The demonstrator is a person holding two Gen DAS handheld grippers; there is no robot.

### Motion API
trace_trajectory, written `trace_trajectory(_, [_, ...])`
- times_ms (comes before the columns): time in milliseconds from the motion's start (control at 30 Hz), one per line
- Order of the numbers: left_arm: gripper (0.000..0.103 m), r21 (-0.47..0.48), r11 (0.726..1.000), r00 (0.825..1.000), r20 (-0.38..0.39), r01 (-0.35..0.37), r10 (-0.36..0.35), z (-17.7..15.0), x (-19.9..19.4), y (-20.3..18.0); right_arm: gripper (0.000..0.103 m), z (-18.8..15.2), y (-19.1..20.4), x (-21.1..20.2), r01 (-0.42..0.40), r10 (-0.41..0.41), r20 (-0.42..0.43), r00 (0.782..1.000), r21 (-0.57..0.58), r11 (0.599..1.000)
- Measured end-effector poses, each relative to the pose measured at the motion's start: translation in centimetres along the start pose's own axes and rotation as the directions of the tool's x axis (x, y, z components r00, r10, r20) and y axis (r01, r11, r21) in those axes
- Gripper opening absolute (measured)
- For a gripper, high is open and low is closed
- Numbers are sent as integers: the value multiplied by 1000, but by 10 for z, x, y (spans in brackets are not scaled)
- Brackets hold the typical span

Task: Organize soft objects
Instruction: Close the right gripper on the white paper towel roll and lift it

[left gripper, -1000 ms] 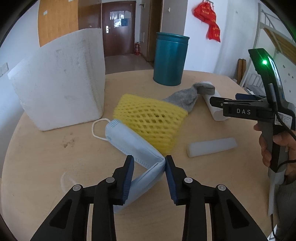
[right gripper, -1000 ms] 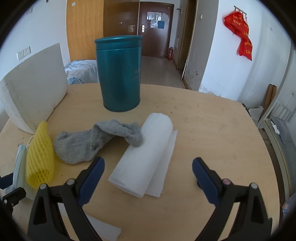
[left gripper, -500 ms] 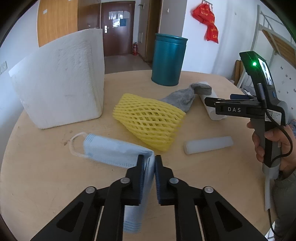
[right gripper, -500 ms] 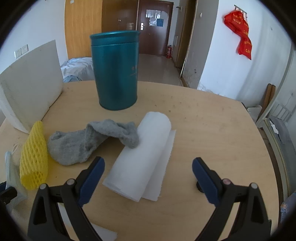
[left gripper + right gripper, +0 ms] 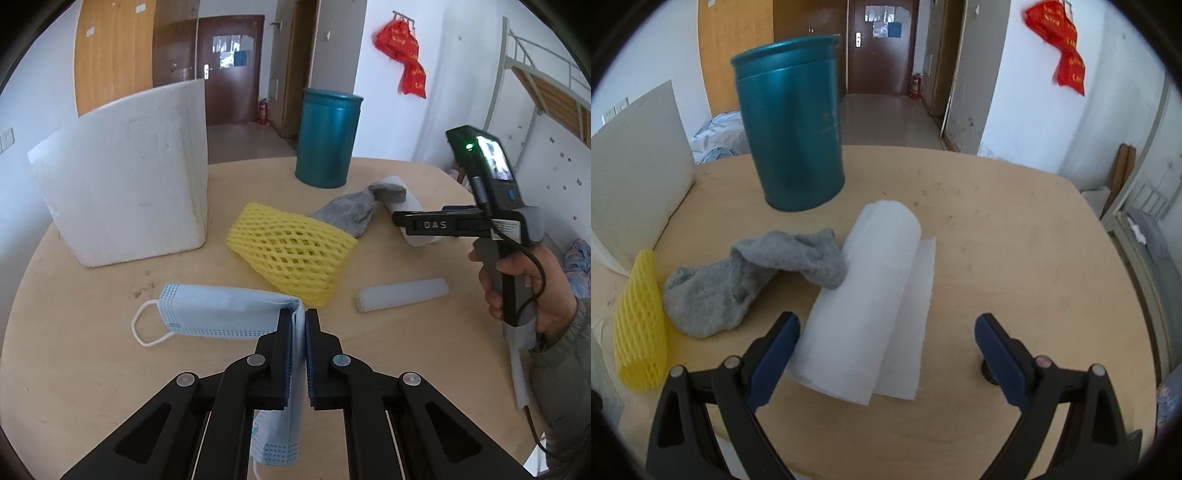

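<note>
Between the left hand-held gripper (image 5: 298, 325) pads, the face mask (image 5: 221, 312) fold is hidden.

Pale blue mask (image 5: 225, 310), yellow netted foam sleeve (image 5: 295, 254), grey sock (image 5: 753, 273), teal, seemingly metallic canister (image 5: 792, 129).

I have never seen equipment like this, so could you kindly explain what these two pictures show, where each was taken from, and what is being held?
No robot here: a person holds a handheld two-finger gripper in each hand, each with a forward-looking fisheye camera. The left gripper is shut on a blue face mask. The right gripper is open above a white paper roll. The round wooden table also holds a grey sock, yellow foam net, teal canister, white foam box and white foam strip.
</note>
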State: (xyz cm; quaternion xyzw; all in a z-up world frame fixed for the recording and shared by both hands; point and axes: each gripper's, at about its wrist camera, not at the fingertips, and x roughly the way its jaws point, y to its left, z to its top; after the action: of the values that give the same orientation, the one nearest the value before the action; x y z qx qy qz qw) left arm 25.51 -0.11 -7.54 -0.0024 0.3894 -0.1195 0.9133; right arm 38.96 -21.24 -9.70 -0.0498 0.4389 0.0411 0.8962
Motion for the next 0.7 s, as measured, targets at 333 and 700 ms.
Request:
trace_trajectory(333, [7,-1,1000,1000,19,-2,2,0,-6,3,95,4,2,9,-13,13,-28,1000,13,1000])
trace_trajectory(700, [7,1,1000,1000,28,-6,6,-1,-10,4,63,3,0,7,-35,36,-36,999,15,999])
